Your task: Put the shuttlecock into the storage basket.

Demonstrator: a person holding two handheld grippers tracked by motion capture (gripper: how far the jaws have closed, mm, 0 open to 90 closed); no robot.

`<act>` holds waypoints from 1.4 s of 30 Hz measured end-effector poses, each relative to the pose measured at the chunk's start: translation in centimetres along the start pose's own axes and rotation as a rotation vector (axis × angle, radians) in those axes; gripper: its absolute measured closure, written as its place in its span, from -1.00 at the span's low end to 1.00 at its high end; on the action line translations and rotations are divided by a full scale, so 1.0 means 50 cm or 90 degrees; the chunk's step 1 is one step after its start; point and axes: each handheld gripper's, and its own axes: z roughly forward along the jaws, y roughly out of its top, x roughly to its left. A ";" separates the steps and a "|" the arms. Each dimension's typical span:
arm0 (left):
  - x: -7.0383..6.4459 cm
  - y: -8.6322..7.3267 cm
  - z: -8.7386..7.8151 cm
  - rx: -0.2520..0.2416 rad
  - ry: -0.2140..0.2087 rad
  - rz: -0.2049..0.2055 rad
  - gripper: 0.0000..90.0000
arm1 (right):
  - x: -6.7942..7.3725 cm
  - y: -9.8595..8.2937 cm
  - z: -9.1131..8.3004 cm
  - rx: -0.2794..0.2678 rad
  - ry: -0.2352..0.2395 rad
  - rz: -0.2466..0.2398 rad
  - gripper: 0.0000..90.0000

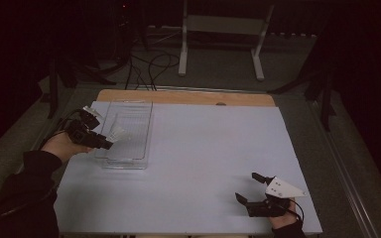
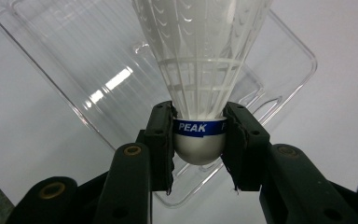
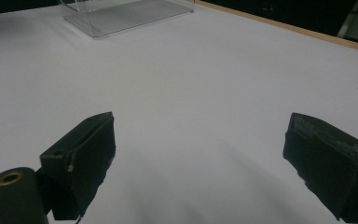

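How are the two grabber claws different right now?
The left gripper is shut on a white shuttlecock, pinching its rounded base; the right gripper is open and holds nothing.

The left gripper hangs over the clear plastic tray at the table's left side; the right gripper sits low over bare white table near the front right corner, far from the tray.

Both have two black jaws, and a hand holds each.
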 end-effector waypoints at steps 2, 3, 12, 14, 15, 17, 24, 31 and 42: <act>0.000 -0.001 0.003 0.002 0.003 -0.001 0.46 | 0.000 0.000 0.000 0.000 0.000 0.000 -0.80; 0.001 -0.002 0.005 0.004 0.005 0.000 0.46 | 0.000 0.000 0.000 0.001 0.001 -0.001 -0.80; 0.006 -0.008 0.014 0.021 0.023 -0.001 0.46 | 0.000 0.000 0.000 0.000 0.003 0.001 -0.80; 0.006 -0.010 0.017 0.024 0.023 0.001 0.46 | 0.000 0.000 0.000 0.000 0.002 0.000 -0.80; 0.006 -0.010 0.017 0.024 0.023 0.001 0.46 | 0.000 0.000 0.000 -0.001 0.002 0.001 -0.80; 0.006 -0.011 0.021 0.028 0.028 0.001 0.46 | 0.000 0.000 0.000 0.000 0.002 0.001 -0.80; 0.009 -0.011 0.030 0.030 0.030 -0.002 0.45 | 0.000 0.000 0.001 0.001 0.004 0.002 -0.79; 0.009 -0.007 0.040 0.055 0.045 0.004 0.45 | -0.001 -0.001 0.000 0.001 0.004 0.004 -0.80; 0.015 -0.010 0.049 0.074 0.044 -0.010 0.44 | -0.001 -0.001 0.001 0.003 0.003 0.004 -0.80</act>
